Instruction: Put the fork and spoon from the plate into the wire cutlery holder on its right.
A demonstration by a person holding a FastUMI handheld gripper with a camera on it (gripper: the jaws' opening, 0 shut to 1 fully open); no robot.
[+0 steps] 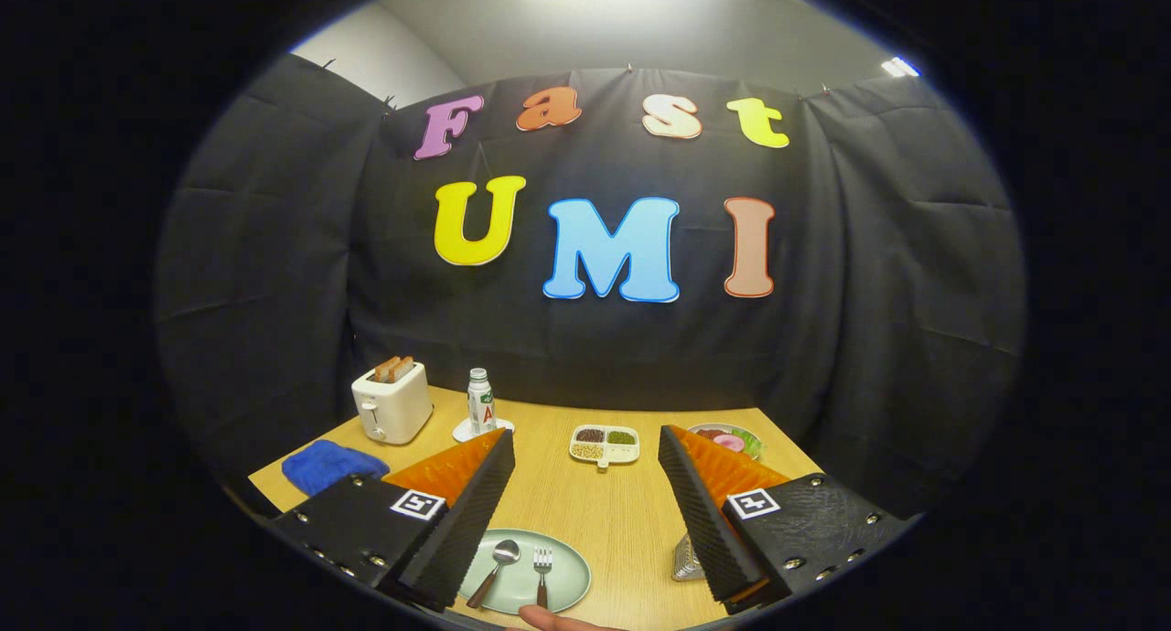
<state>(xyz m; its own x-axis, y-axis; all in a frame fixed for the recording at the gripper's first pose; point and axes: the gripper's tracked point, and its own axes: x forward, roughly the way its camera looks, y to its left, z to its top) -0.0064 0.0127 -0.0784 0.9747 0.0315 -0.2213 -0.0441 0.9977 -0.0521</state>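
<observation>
A pale green plate [567, 572] lies on the wooden table below and between my fingers. On it rest a spoon [497, 565] and, to its right, a fork [542, 573], both with dark handles pointing toward me. The wire cutlery holder [686, 561] stands right of the plate, mostly hidden behind my right finger. My gripper [585, 448] hangs above the table, open wide, with nothing between its fingers. A fingertip of a person's hand [553, 620] shows just under the plate.
Beyond the fingers stand a white toaster [392, 402] with toast, a small bottle [481, 401] on a saucer, a divided dish [604, 444] of grains and a plate of food [732, 440]. A blue cloth [331, 464] lies at the table's left.
</observation>
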